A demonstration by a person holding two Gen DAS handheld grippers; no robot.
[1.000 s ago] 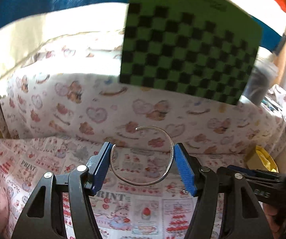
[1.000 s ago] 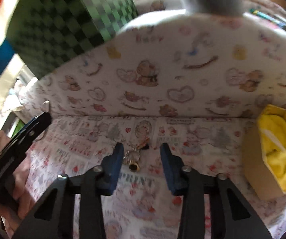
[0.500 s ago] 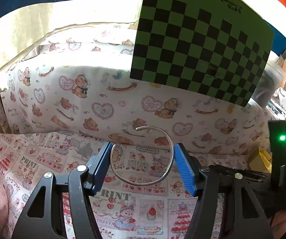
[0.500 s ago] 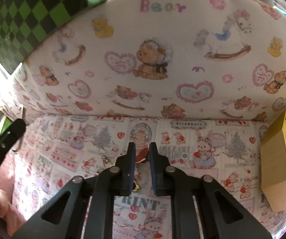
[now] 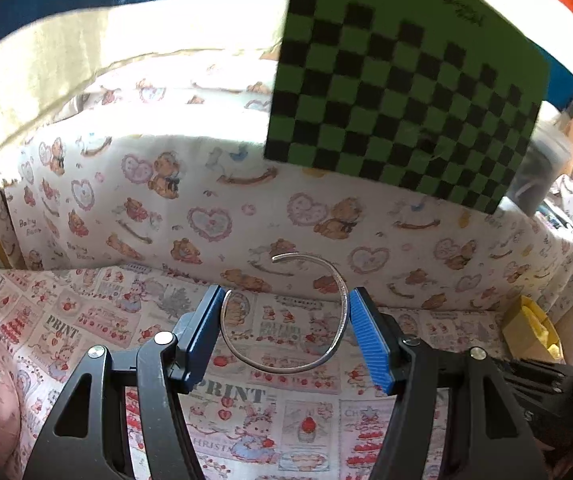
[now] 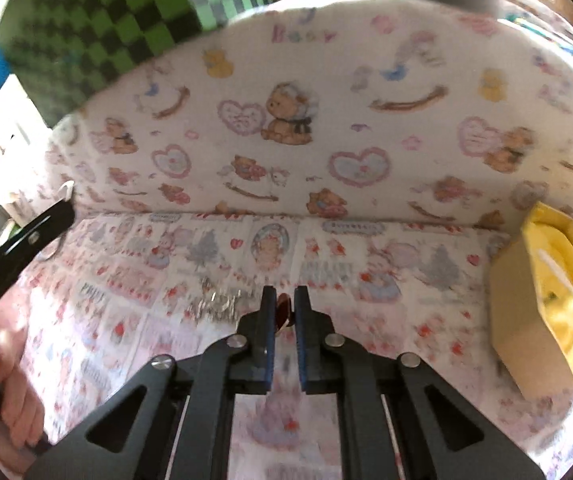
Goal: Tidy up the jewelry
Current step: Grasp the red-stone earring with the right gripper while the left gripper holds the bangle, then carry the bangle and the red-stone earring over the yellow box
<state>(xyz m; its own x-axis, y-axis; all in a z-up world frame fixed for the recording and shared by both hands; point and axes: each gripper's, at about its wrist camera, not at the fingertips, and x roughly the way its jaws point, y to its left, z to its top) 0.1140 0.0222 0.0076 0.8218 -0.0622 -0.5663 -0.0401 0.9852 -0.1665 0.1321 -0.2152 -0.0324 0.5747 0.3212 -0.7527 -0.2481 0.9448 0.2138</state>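
In the left wrist view my left gripper (image 5: 284, 322) is shut on a thin silver open bangle (image 5: 286, 366), held above the printed cloth between the blue pads. In the right wrist view my right gripper (image 6: 285, 312) is shut on a small red-and-gold pendant (image 6: 284, 314), lifted off the cloth; its blurred silver chain (image 6: 218, 304) trails to the left. The left gripper's black arm (image 6: 18, 256) shows at the left edge of that view. A yellow open box (image 6: 542, 304) with yellow lining stands at the right; it also shows in the left wrist view (image 5: 530, 332).
A cloth with cartoon prints (image 5: 86, 320) covers the surface. A padded wall with a teddy-bear print (image 6: 326, 140) rises behind it. A green-and-black checkered board (image 5: 406, 100) leans above that wall.
My right gripper closed on the pendant and lifted it from the cloth, chain trailing. My left gripper kept its hold on the bangle and shifted only slightly.
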